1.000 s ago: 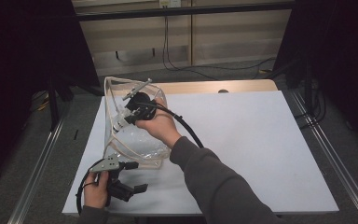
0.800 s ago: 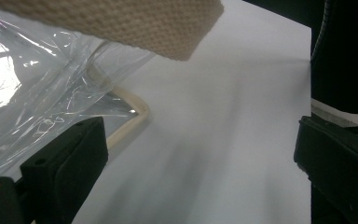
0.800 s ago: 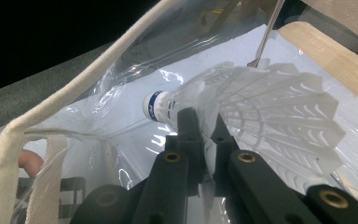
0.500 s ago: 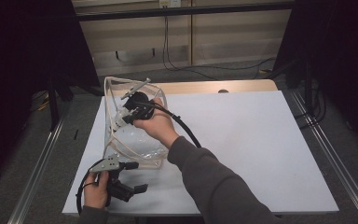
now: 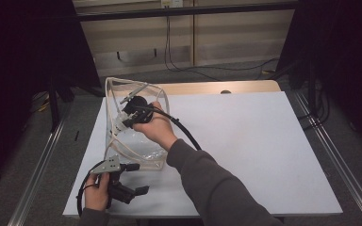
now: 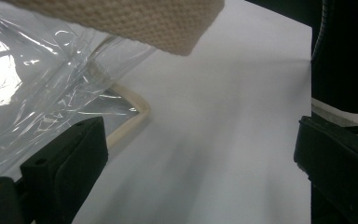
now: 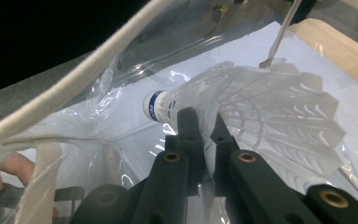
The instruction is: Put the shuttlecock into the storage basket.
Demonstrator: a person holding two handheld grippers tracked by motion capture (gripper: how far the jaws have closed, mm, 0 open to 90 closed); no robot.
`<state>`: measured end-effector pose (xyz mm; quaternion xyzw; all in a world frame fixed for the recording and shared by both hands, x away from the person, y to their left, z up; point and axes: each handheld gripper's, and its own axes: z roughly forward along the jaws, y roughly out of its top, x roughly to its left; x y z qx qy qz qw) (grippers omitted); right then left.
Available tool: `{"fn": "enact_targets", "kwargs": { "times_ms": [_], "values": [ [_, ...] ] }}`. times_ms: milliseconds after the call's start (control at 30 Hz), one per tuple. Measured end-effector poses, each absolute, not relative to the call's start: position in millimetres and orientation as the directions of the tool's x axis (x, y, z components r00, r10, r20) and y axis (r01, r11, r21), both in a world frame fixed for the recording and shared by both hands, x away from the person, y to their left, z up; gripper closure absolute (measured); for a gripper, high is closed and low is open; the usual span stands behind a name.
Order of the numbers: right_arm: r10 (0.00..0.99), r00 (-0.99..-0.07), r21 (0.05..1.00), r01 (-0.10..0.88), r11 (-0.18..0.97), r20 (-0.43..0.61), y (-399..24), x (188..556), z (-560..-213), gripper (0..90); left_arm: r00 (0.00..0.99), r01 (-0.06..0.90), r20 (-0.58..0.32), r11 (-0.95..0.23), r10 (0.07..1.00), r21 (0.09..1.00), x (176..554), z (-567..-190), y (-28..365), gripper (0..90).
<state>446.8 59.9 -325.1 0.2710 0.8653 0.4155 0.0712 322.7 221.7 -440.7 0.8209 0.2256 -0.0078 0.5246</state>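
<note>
A clear plastic bag (image 5: 141, 151) with beige fabric trim stands on the white table top (image 5: 264, 141) at its left side. My right gripper (image 5: 122, 121) reaches into the bag's mouth from the right. In the right gripper view the right gripper (image 7: 204, 122) is shut on a white feather shuttlecock (image 7: 270, 107) with a blue-banded cork, inside the bag (image 7: 74, 88). My left gripper (image 5: 139, 179) rests low by the bag's near corner, near the table's front edge. In its own view the left gripper (image 6: 200, 163) is open over bare table, with the bag's trimmed corner (image 6: 135, 112) just beyond its left jaw.
A beige strap (image 6: 135, 18) of the bag hangs across the top of the left gripper view. The right gripper's black cable (image 5: 188, 134) trails over the table. A wooden edge (image 5: 207, 87) lies behind the white surface, and metal rails (image 5: 330, 160) run along both sides.
</note>
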Motion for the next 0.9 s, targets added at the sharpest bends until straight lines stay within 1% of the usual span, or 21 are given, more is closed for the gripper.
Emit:
{"fn": "enact_targets", "kwargs": {
  "times_ms": [467, 900],
  "values": [
    [0.51, -0.855, 0.739, 0.402, 0.541, 0.093, 69, 448, -343, 87.8, 0.899, 0.377, -0.247, -0.352, 0.361, 0.857, 323, -441, 223, 2.9],
    [0.508, -0.856, 0.727, 0.406, 0.553, 0.091, 72, 450, -352, 87.4, 0.898, 0.378, -0.247, -0.351, 0.364, 0.857, 323, -441, 223, 2.9]
  ]
}}
